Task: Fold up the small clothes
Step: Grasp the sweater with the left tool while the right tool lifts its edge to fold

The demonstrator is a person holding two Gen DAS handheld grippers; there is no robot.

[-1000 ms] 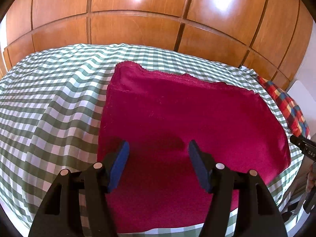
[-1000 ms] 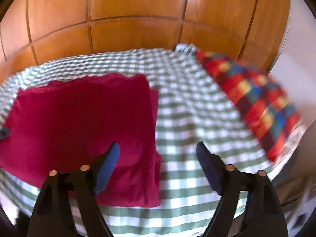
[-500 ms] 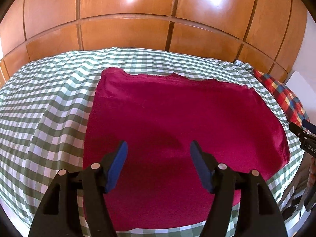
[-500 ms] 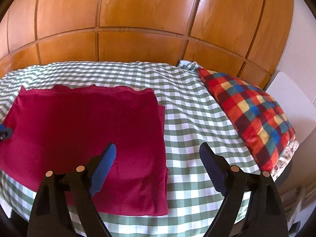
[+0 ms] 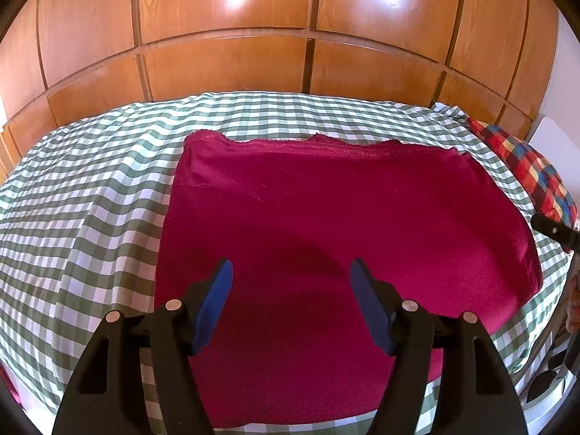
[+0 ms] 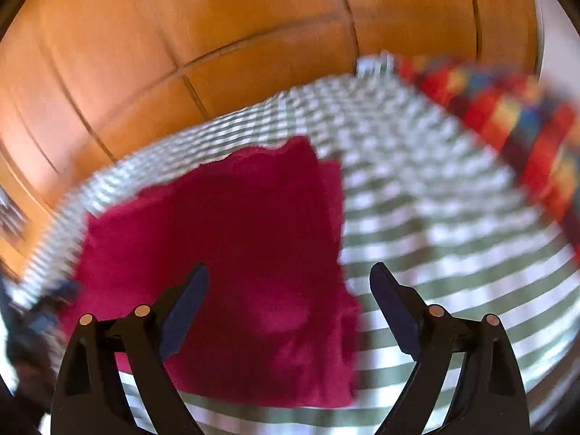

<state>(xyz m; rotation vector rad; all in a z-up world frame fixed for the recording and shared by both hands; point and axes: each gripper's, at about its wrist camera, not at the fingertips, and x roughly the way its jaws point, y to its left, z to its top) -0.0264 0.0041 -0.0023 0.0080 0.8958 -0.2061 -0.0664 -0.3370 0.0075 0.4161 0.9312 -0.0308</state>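
A dark red garment lies flat on the green-and-white checked bed, its lacy edge toward the wooden wall. It also shows in the blurred right wrist view. My left gripper is open and empty, held above the garment's near middle. My right gripper is open and empty, above the garment's right edge. A tip of the right gripper shows at the right edge of the left wrist view. The left gripper shows as a blur at the far left of the right wrist view.
The checked bedcover spreads around the garment. A red, blue and yellow plaid pillow lies at the bed's right end, also in the right wrist view. Wooden panelling stands behind the bed. A white surface shows at far right.
The left gripper has drifted so the garment sits further right and more centred. The right wrist view has swung and tilted, now motion-blurred. Both grippers stay open.
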